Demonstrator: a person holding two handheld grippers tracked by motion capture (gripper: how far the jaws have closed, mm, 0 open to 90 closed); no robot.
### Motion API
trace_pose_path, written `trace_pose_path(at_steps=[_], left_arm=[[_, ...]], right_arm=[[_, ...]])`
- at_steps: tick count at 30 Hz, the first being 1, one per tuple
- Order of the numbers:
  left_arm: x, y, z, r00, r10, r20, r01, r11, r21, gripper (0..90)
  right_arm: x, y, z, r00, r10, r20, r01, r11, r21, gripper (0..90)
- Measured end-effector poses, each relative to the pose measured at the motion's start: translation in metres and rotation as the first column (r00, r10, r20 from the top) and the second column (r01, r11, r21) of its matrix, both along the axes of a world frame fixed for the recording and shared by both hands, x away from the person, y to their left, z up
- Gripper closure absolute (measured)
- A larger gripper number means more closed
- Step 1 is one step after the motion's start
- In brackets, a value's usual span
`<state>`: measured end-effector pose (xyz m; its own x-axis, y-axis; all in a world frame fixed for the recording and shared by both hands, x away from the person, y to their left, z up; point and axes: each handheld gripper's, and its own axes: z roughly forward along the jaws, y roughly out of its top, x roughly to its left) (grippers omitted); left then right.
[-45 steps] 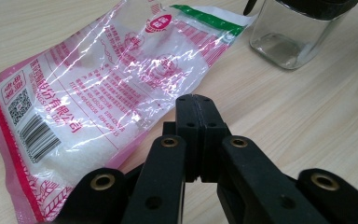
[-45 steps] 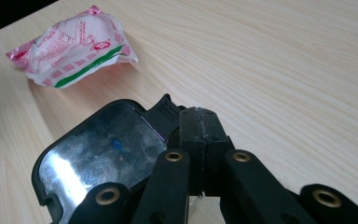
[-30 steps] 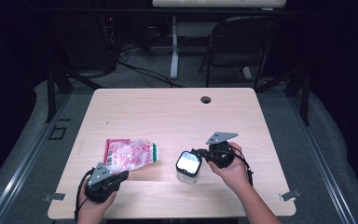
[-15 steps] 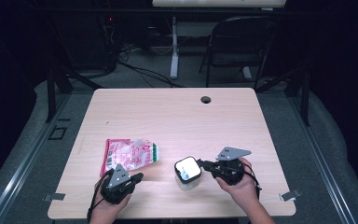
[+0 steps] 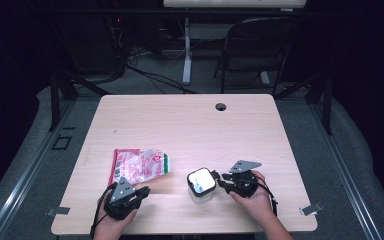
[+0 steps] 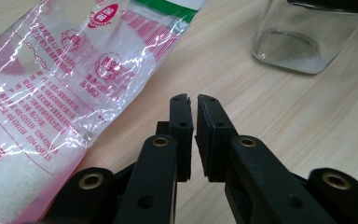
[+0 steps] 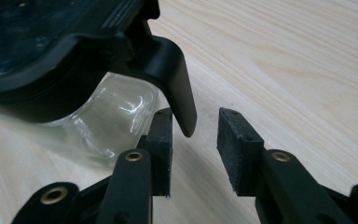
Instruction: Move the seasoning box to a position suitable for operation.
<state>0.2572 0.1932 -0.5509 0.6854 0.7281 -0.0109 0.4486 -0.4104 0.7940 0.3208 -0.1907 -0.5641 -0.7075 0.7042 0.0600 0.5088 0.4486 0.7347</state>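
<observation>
With the right gripper (image 7: 195,140) sitting just at three o'clock of the glass jar (image 5: 201,186), its jaws stand narrowly apart and the black lid latch (image 7: 179,84) hangs right between them, untouched. That tab looks like the target, and the right hand is plainly the nearer one. Over at the jar's nine o'clock, the left gripper (image 6: 193,105) is all but closed on nothing, its tips beside the red-printed plastic bag (image 6: 51,84), which lies lengthwise across the table.
</observation>
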Motion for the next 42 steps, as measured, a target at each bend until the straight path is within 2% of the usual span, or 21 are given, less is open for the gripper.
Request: trace_pose_path(at_steps=[5,9,14,17,25,31,38,42], left_arm=[[-0.002,0.003,0.000,1.0000,0.002,-0.002,-0.002,1.0000,0.001,83.7],[-0.003,0.004,0.000,1.0000,0.003,0.000,-0.003,0.9999,-0.011,83.8],[-0.002,0.002,0.001,0.9999,-0.013,0.002,0.013,0.9998,-0.015,83.2],[0.000,-0.001,0.001,0.9997,-0.026,0.002,0.026,0.9994,-0.024,82.5],[0.007,-0.010,0.001,0.9979,-0.065,-0.004,0.065,0.9975,-0.030,80.6],[0.009,-0.014,0.000,0.9964,-0.084,-0.008,0.084,0.9961,-0.027,79.7],[0.007,-0.012,0.002,0.9966,-0.080,-0.019,0.079,0.9958,-0.046,74.4],[0.008,-0.009,0.003,0.9973,-0.070,-0.023,0.069,0.9961,-0.056,72.7]], right_arm=[[0.005,0.007,-0.007,0.9999,0.015,0.005,-0.015,0.9998,-0.016,68.6],[0.004,0.008,-0.005,0.9992,0.039,0.009,-0.038,0.9989,-0.028,78.5],[-0.007,0.010,0.000,0.9976,0.067,0.016,-0.065,0.9933,-0.095,78.7],[-0.015,0.010,0.000,0.9972,0.073,0.013,-0.071,0.9921,-0.103,78.1],[-0.036,0.014,0.002,0.9961,0.088,-0.009,-0.088,0.9929,-0.080,75.3],[-0.047,0.017,0.004,0.9952,0.098,0.000,-0.098,0.9924,-0.075,72.8],[-0.056,0.003,0.012,0.9987,0.051,-0.007,-0.051,0.9987,0.008,65.7],[-0.066,-0.004,0.020,0.9995,0.030,0.005,-0.030,0.9990,0.033,62.8]])
